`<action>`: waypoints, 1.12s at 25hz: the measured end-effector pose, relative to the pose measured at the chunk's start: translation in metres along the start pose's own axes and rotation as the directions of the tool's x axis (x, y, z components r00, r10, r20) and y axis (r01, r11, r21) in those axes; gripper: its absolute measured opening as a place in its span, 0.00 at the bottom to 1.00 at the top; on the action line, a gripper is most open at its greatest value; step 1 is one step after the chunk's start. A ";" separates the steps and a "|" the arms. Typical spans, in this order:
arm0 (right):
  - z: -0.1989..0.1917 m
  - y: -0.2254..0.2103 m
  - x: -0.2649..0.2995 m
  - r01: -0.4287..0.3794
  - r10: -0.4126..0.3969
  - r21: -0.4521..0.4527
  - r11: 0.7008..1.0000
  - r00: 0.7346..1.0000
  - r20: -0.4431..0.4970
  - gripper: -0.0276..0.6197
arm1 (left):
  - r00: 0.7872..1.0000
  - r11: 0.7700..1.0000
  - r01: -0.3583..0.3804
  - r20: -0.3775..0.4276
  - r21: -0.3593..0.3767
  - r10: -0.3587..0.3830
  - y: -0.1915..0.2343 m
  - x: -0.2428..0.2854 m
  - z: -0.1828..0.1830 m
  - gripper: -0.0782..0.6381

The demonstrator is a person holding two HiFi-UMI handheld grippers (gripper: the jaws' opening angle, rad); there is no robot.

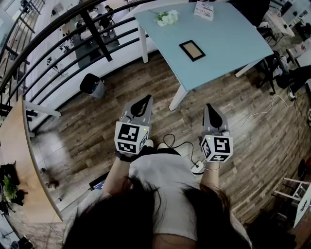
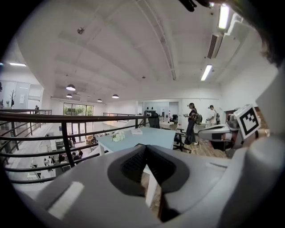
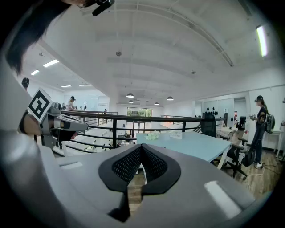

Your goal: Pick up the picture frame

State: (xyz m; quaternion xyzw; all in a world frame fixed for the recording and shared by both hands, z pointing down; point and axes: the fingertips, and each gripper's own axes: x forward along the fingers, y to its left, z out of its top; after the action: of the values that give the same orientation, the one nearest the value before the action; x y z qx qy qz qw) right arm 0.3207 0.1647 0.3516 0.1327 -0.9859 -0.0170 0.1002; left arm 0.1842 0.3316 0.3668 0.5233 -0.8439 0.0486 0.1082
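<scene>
1. The picture frame (image 1: 192,50) lies flat on the pale blue table (image 1: 228,44) in the upper middle of the head view. It sits towards the table's near edge, with bare tabletop all round it.
2. I judge the task has not started. Both of my grippers hang low in the frame over the wooden floor (image 1: 97,121), well apart from the table.
3. The left gripper (image 1: 144,101) has its jaws closed tip to tip, with nothing between them. Its own view looks past the tips to the table beyond.
4. The right gripper (image 1: 210,107) is the same: pads together at the front, holding nothing.
5. Both point forward and only slightly down. That fits a carrying posture for the walk up rather than a reach.
6. The white flowers (image 1: 166,18) and a booklet (image 1: 204,9) sit at the table's far side, away from the frame, so they should not crowd a grasp.
7. The dark railing (image 1: 73,29) runs across the upper left and stays clear of my path.
8. The frame is thin and flat, so I expect I must open one claw and catch an edge. Neither gripper view shows the frame yet.
</scene>
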 end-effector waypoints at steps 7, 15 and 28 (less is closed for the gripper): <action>-0.002 0.013 -0.002 -0.037 0.036 0.024 0.999 0.999 0.013 0.05 | 0.999 0.999 -0.037 0.014 -0.021 0.037 0.004 -0.014 -0.005 0.19; -0.005 0.020 0.018 -0.097 0.097 0.045 0.994 0.995 0.010 0.05 | 0.998 0.996 -0.063 -0.006 -0.065 0.063 0.016 -0.009 -0.017 0.19; 0.012 0.003 0.147 -0.080 0.081 0.069 0.994 0.997 -0.012 0.16 | 0.999 0.996 -0.028 -0.037 -0.086 0.025 0.100 0.092 -0.003 0.19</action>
State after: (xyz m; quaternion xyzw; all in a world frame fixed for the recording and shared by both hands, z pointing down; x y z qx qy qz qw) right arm 0.1782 0.1290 0.3685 0.0964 -0.9897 0.0216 0.1034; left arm 0.0556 0.2965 0.3941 0.5059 -0.8500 0.0230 0.1452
